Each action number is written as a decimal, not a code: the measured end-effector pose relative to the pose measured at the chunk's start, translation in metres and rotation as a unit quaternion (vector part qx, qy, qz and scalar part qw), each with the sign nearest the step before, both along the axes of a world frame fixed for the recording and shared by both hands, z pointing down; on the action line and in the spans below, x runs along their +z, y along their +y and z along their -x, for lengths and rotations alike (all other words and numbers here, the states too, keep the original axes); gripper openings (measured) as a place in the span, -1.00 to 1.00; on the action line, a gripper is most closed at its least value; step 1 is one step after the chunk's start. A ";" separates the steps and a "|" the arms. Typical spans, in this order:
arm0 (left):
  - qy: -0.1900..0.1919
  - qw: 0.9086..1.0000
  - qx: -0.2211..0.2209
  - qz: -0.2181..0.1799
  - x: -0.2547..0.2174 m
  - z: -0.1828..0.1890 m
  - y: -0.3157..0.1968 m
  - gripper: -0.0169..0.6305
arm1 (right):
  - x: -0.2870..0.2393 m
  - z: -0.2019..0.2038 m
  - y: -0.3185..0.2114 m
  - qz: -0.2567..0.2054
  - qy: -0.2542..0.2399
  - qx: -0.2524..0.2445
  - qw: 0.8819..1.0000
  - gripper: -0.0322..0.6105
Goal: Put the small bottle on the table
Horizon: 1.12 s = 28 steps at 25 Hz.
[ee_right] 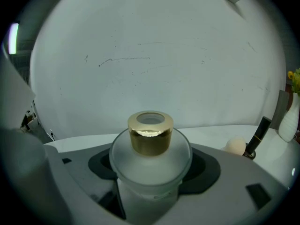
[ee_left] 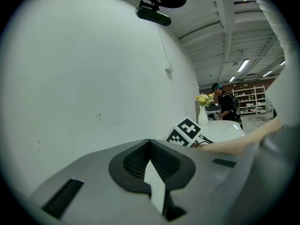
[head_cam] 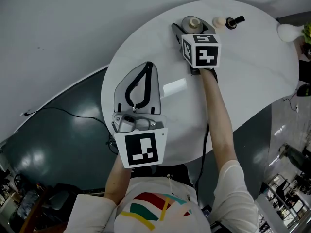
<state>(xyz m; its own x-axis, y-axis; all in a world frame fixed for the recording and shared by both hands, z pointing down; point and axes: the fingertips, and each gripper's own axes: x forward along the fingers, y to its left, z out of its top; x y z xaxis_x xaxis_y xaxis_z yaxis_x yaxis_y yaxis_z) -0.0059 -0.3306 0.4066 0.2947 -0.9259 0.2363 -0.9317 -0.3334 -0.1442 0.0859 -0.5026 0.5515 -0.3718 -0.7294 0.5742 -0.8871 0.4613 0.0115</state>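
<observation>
One step is remaining: your right gripper [ee_right: 150, 186] is clamping the bottle [head_cam: 193, 23] at the table's [head_cam: 252, 57] far edge, not yet letting go. Your left gripper [head_cam: 141, 87] is hanging closed, empty, over the near-left edge.

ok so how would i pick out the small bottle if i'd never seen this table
Start at the white round table and go to its far edge, where the right gripper reaches. The small bottle sits between its jaws: a frosted, round-shouldered body with a gold collar, unlike the cream ball and the black piece beside it.
</observation>
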 end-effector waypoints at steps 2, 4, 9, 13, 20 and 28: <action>0.001 1.000 0.002 0.001 0.002 0.001 0.000 -0.90 | 0.001 0.001 0.000 -0.001 0.000 0.001 1.000 0.16; 0.001 1.000 0.004 0.002 0.003 0.001 0.000 -0.90 | 0.002 0.002 0.001 -0.001 0.000 0.004 1.000 0.16; 0.002 1.000 0.003 0.002 0.001 0.002 0.004 -0.90 | 0.000 0.003 0.003 -0.002 0.000 0.005 1.000 0.16; 0.001 1.000 0.001 0.000 -0.001 0.006 0.008 -0.90 | -0.001 0.004 0.004 -0.003 -0.003 0.004 1.000 0.16; -0.004 1.000 0.005 -0.011 -0.012 0.001 0.010 -0.90 | -0.003 0.001 0.003 0.020 -0.006 0.011 1.000 0.16; 0.024 0.999 -0.010 -0.042 -0.049 0.007 0.017 -0.90 | -0.088 -0.006 0.017 -0.052 -0.025 0.019 0.998 0.16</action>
<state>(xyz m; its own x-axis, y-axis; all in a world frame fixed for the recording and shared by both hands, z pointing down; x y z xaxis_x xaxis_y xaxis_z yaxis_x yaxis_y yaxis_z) -0.0129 -0.3138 0.3573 0.2860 -0.9473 0.1444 -0.9442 -0.3042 -0.1260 0.0914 -0.4860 0.4633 -0.3694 -0.7980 0.4761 -0.9044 0.4265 0.0131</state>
